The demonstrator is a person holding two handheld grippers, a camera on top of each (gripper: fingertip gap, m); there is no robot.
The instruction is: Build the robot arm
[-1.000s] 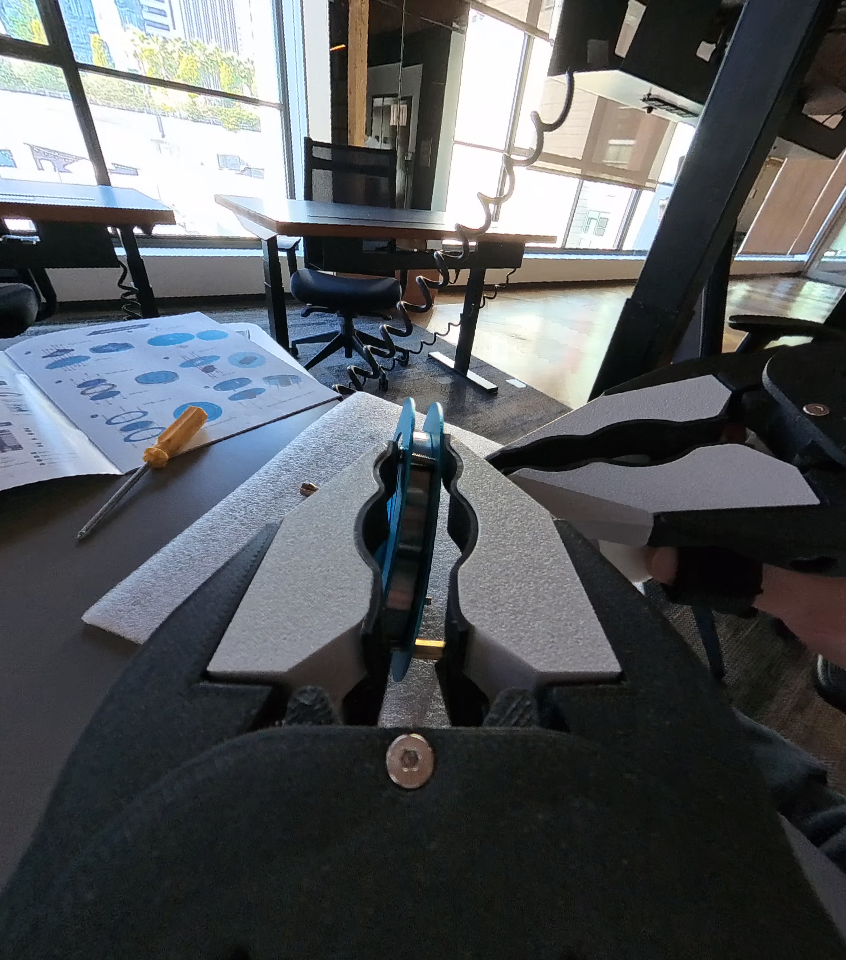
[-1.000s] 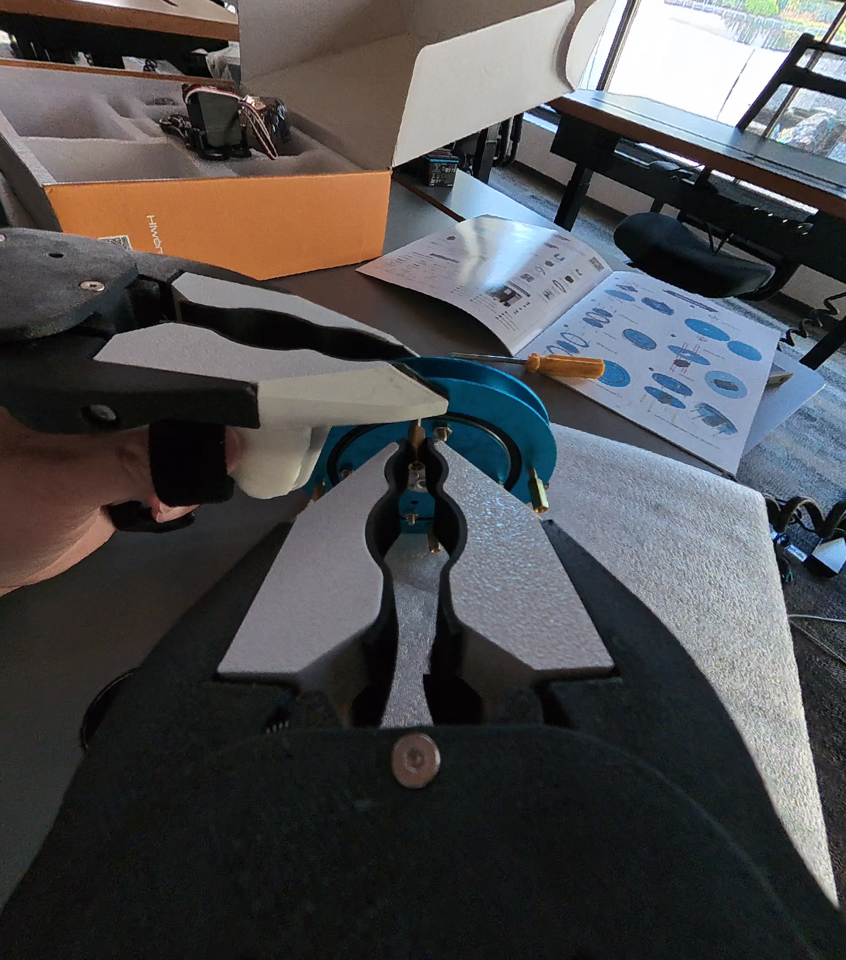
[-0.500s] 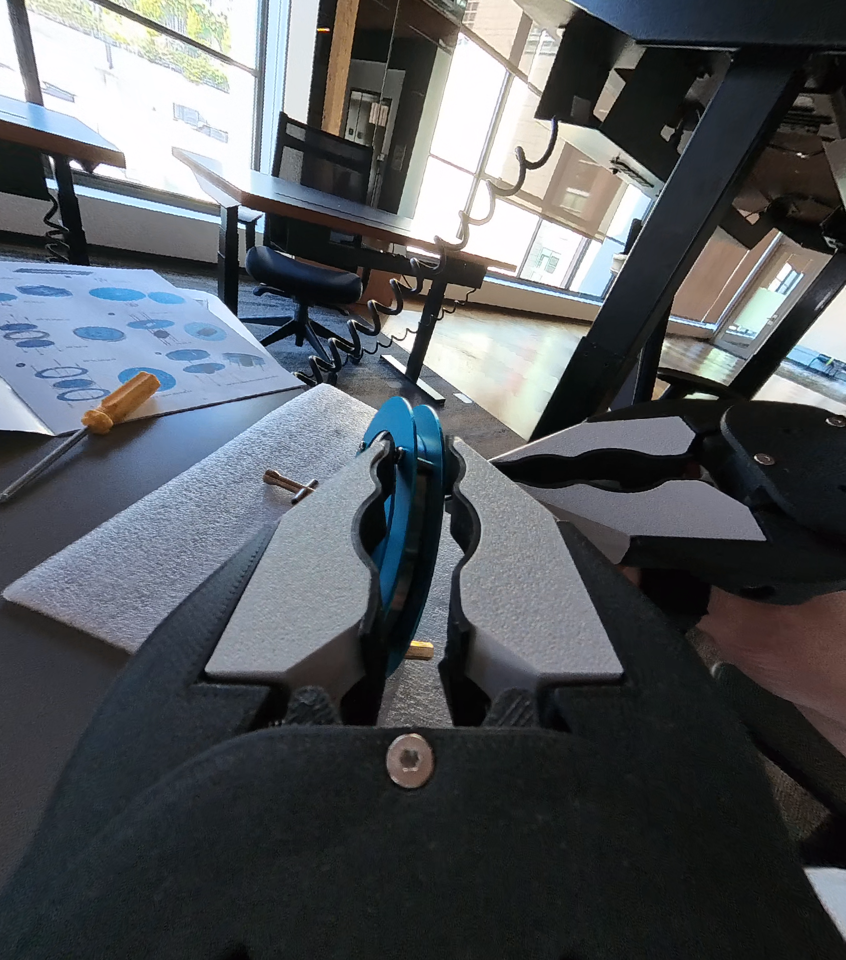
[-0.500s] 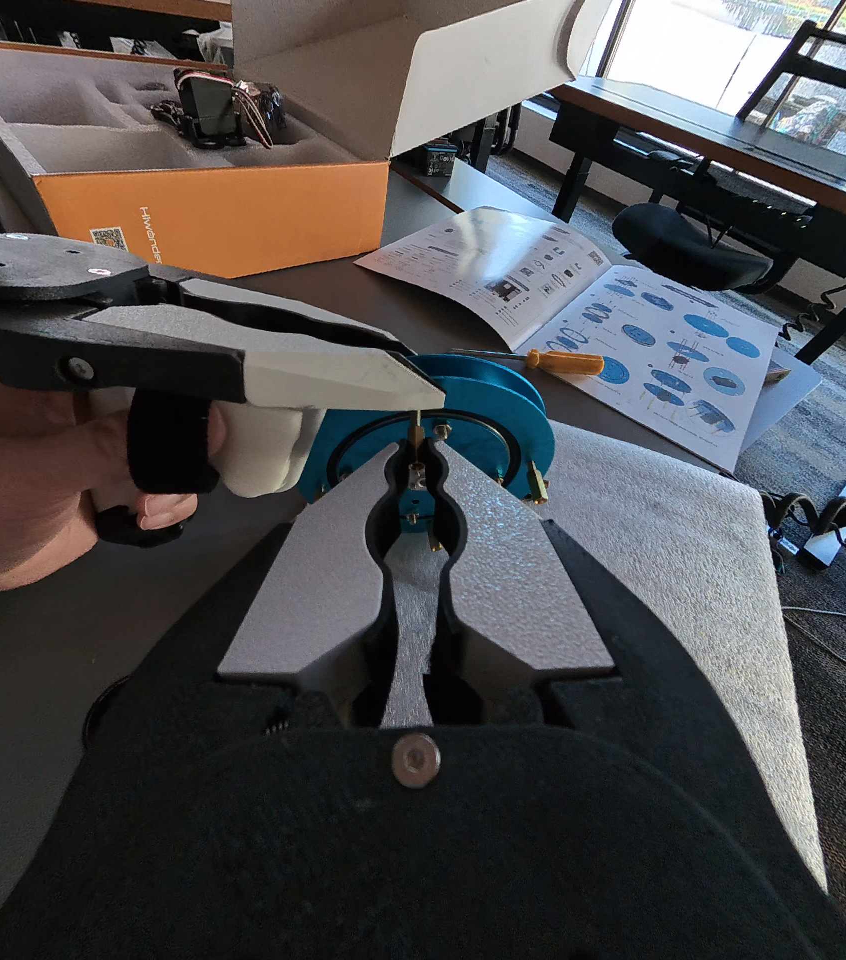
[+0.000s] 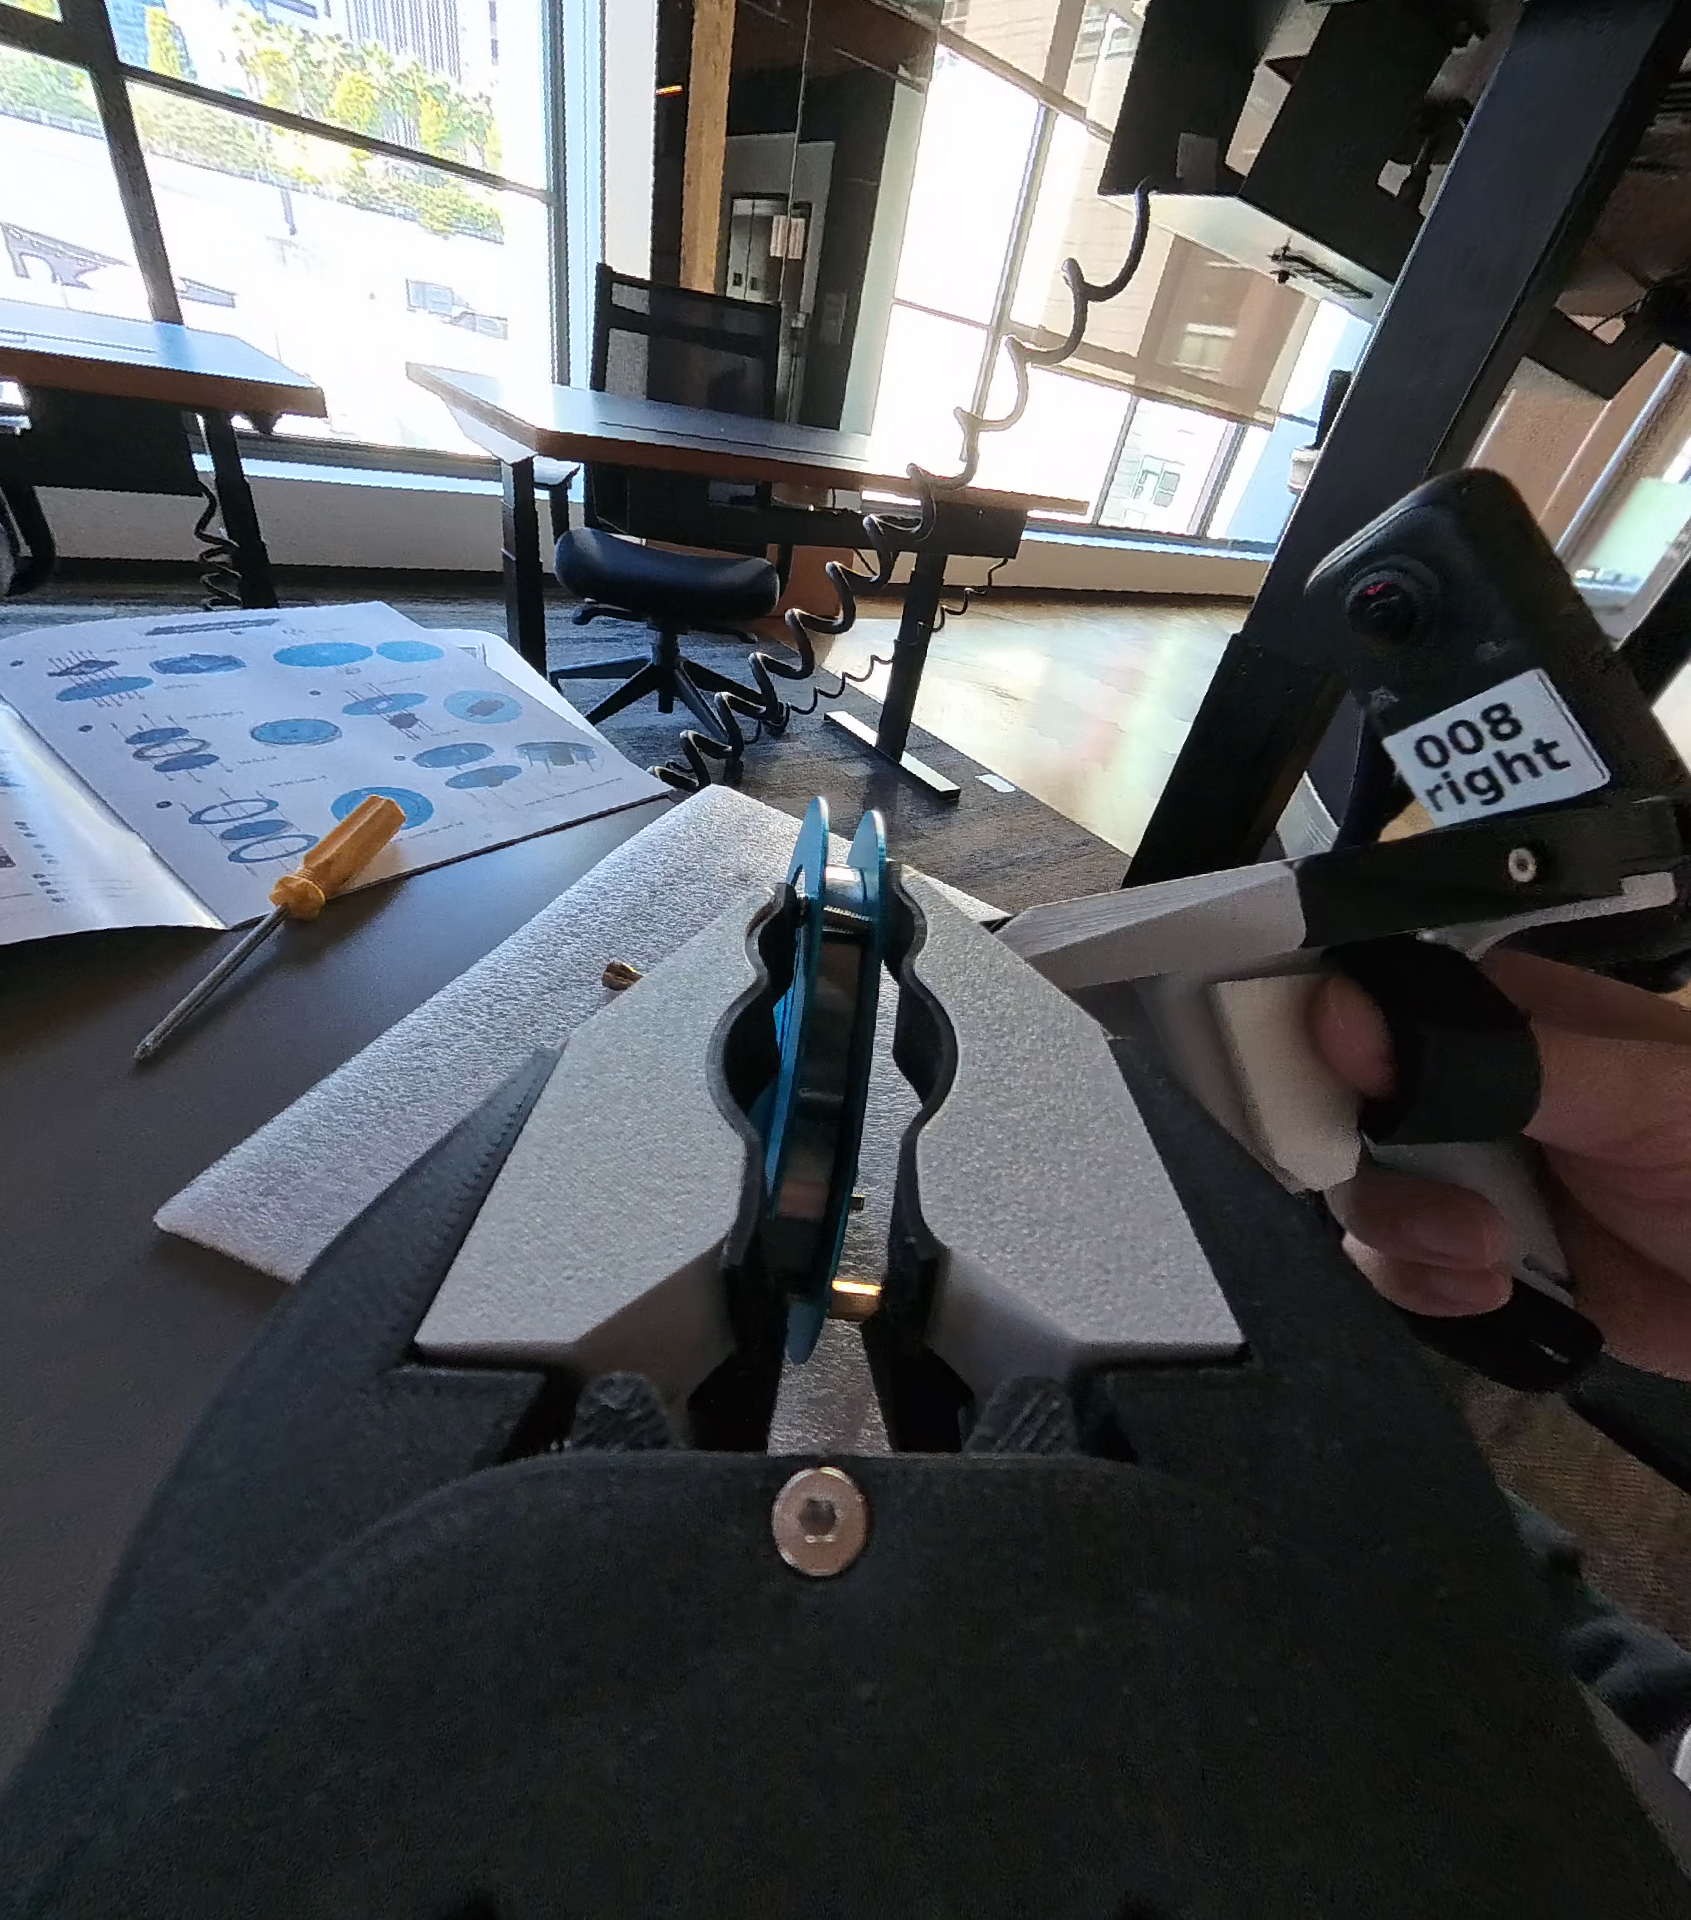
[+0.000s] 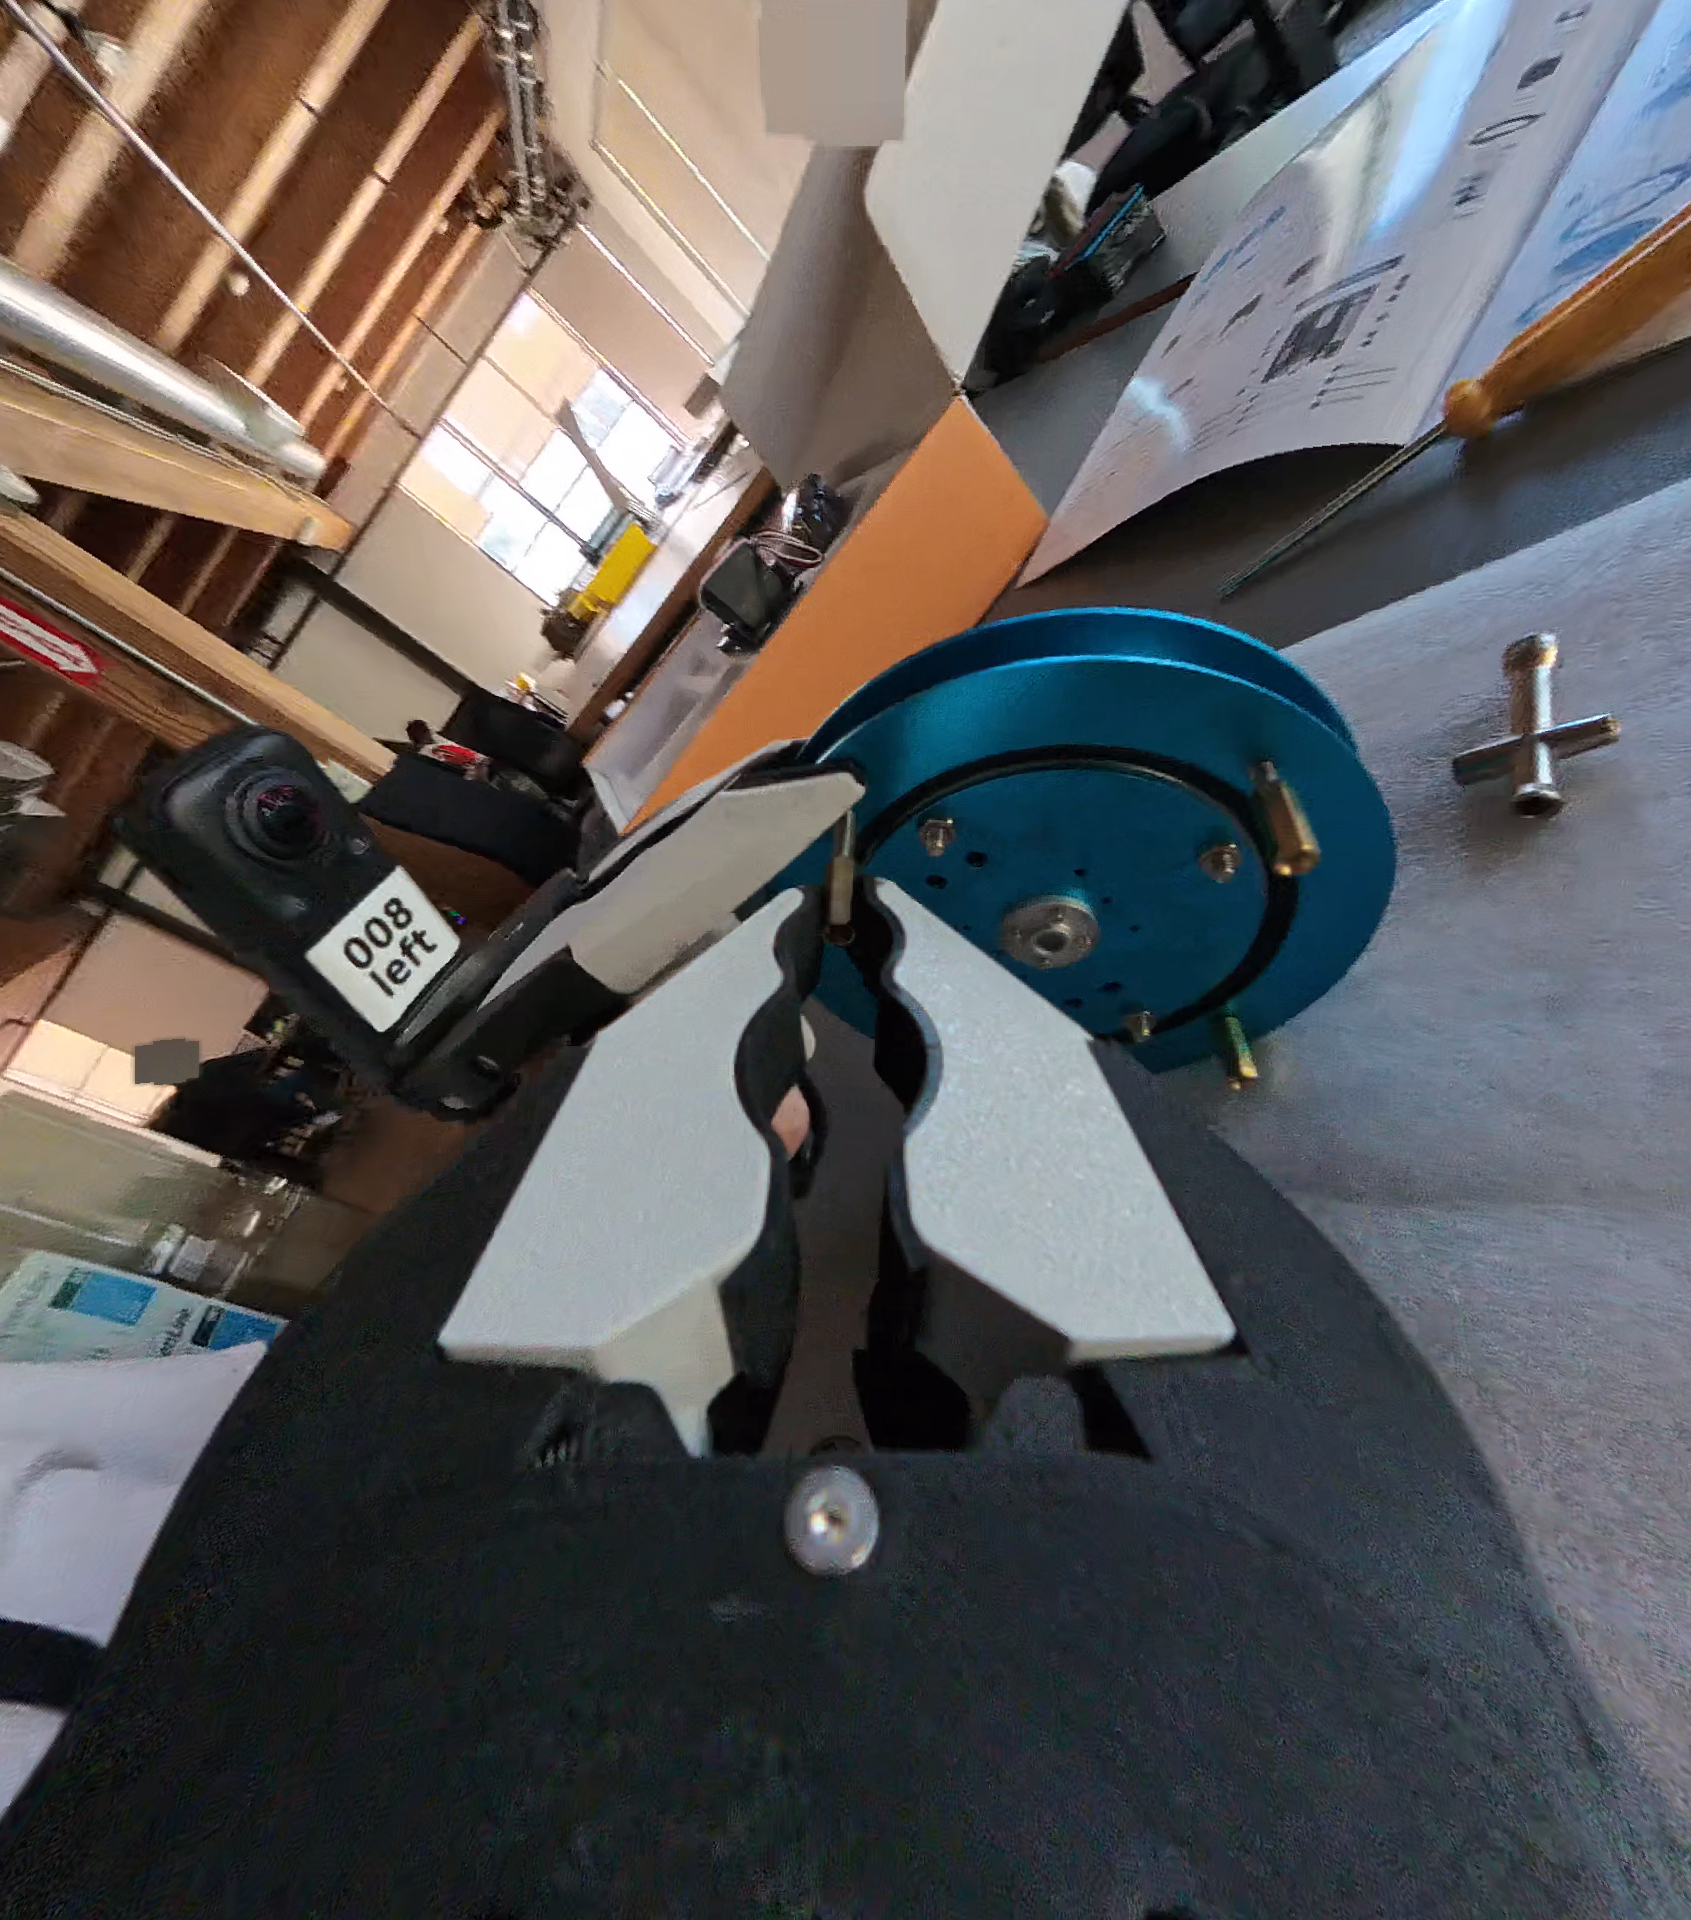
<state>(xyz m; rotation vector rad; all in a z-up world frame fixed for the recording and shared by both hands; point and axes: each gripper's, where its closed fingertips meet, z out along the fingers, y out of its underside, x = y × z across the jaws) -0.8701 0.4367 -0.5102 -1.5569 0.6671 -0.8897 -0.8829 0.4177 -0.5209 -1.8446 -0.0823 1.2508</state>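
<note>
Our left gripper (image 5: 836,914) stays clamped on the blue wheel (image 5: 805,1091), held on edge over the foam mat (image 5: 467,1049). Our right gripper (image 6: 839,904), now rolled sideways, brackets a brass standoff (image 6: 839,868) on the wheel's face; whether it pinches, we cannot tell.

Blue double-disc wheel (image 5: 825,1049) on edge, brass standoffs (image 6: 1282,831), over foam pad (image 6: 1547,1039)

Bright daylight from blown-out windows (image 5: 321,260), fisheye bending at edges, motion blur across the tilted right wrist view.
</note>
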